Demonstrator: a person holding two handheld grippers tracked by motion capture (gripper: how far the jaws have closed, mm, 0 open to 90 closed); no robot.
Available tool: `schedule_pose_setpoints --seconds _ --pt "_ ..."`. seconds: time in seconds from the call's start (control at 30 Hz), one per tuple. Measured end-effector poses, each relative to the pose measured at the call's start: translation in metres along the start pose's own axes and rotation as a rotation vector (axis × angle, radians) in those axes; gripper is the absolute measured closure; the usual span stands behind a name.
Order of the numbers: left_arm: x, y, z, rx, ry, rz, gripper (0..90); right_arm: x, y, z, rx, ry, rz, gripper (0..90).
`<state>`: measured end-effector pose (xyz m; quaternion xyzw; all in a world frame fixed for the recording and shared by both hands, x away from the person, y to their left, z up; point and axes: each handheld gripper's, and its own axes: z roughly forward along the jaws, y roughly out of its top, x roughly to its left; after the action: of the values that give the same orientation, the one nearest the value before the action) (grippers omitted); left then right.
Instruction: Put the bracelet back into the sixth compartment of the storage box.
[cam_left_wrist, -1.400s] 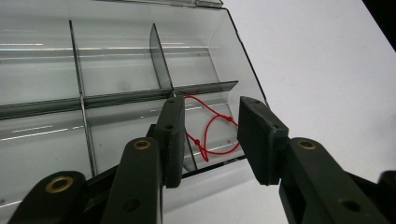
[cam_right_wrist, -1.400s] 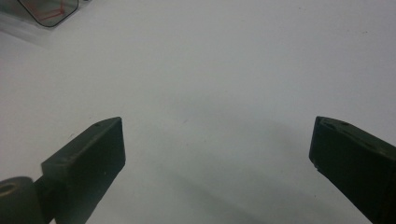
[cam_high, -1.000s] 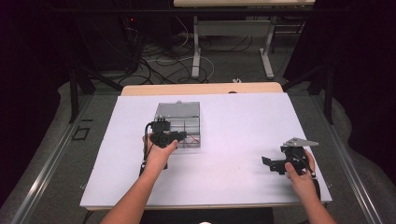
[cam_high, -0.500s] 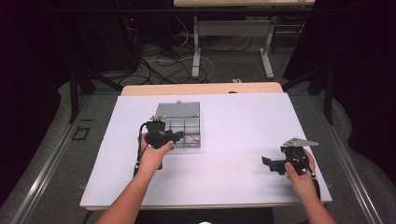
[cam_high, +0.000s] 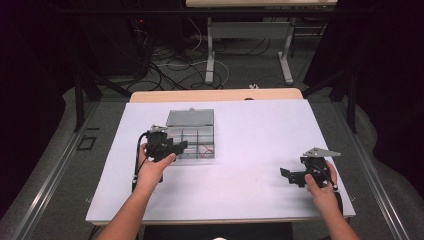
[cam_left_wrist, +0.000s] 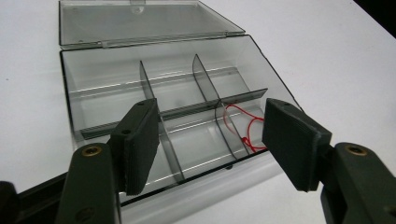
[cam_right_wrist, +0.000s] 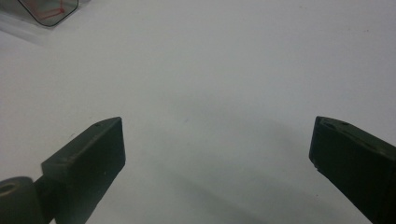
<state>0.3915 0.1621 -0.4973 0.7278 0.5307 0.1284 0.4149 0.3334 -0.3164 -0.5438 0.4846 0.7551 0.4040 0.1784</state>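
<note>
Seemingly, the open divided box (cam_left_wrist: 159, 88) is being approached by the left gripper (cam_left_wrist: 210, 140), its jaws spread and empty above the near compartments. Meanwhile the right gripper (cam_high: 300, 176) is being held released over the bare surface (cam_high: 260, 135). Next, the red wire (cam_left_wrist: 247, 126) would probably need reaching.

Table (cam_high: 240, 190): covered by a white sheet, a tan strip left bare along the far edge.
Box (cam_high: 192, 137): clear plastic, set directly on the sheet, lid laid open behind it.
Red string (cam_left_wrist: 247, 126): seen inside the box, in a front compartment.
</note>
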Motion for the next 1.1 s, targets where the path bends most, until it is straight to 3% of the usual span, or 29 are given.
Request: schedule_pose_setpoints --seconds 0.27,0.63,0.87,1.1 --pt "0.011 -0.009 -0.009 -0.003 0.011 -0.004 33.9 0.0 0.0 0.0 -0.001 0.0 0.006 3.5" --pt "0.03 -0.021 -0.02 0.007 0.012 -0.018 18.5 0.0 0.0 0.0 0.0 -0.002 0.001 3.5" --pt "0.037 -0.03 -0.026 0.018 0.025 -0.015 15.4 0.0 0.0 -0.001 -0.001 -0.005 0.001 3.5" --pt "0.045 -0.036 -0.031 0.03 0.006 -0.026 3.7 0.0 0.0 -0.001 0.0 -0.006 0.0 3.5"
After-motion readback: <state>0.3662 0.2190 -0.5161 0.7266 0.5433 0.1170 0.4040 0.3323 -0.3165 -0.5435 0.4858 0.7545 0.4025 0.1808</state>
